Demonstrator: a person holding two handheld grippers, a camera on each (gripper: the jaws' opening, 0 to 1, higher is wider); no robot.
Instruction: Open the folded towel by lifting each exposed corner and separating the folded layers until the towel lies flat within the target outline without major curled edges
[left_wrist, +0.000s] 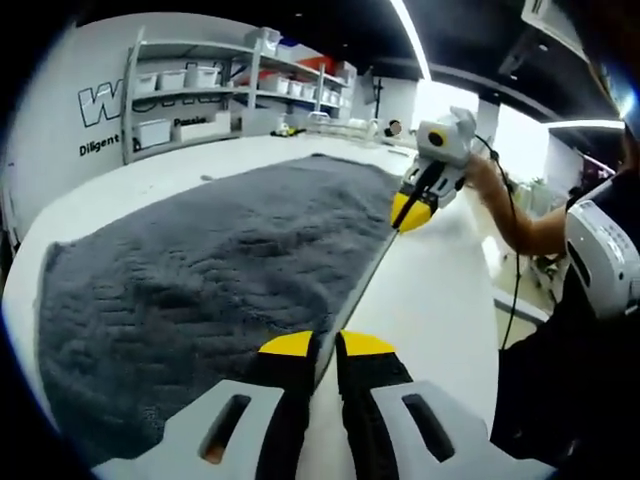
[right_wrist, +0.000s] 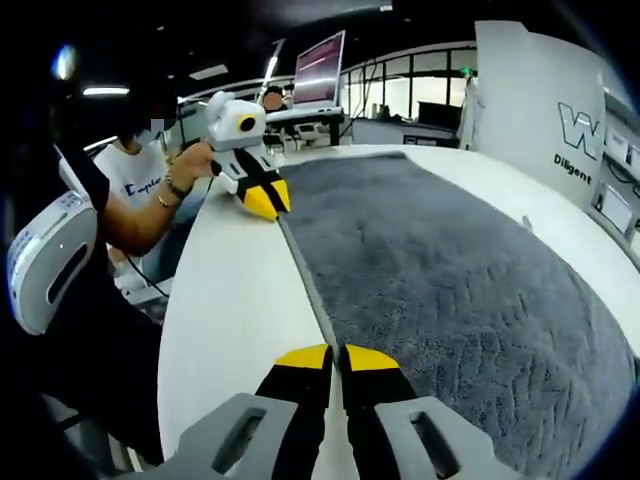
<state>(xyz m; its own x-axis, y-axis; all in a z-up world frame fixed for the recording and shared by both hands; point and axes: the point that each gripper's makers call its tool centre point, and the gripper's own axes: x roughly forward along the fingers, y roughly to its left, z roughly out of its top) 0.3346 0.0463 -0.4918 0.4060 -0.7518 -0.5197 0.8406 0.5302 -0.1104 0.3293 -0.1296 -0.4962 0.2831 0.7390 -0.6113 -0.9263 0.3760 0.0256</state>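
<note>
Though spread nearly flat across the white surface (left_wrist: 430, 290), grey towel (left_wrist: 220, 260) not yet released — near edge pinched in both the left hand-held gripper (left_wrist: 327, 345) and right hand-held gripper (right_wrist: 335, 352). Left: letting go, checking for curls; outline not discernible.

towel (left_wrist: 220, 270) | dark grey, ribbed pile, you see it spread open and flat on the white table (left_wrist: 440, 290) | its long edge runs straight ahead from your left gripper (left_wrist: 326, 345) tips | mass lies left of them
</note>
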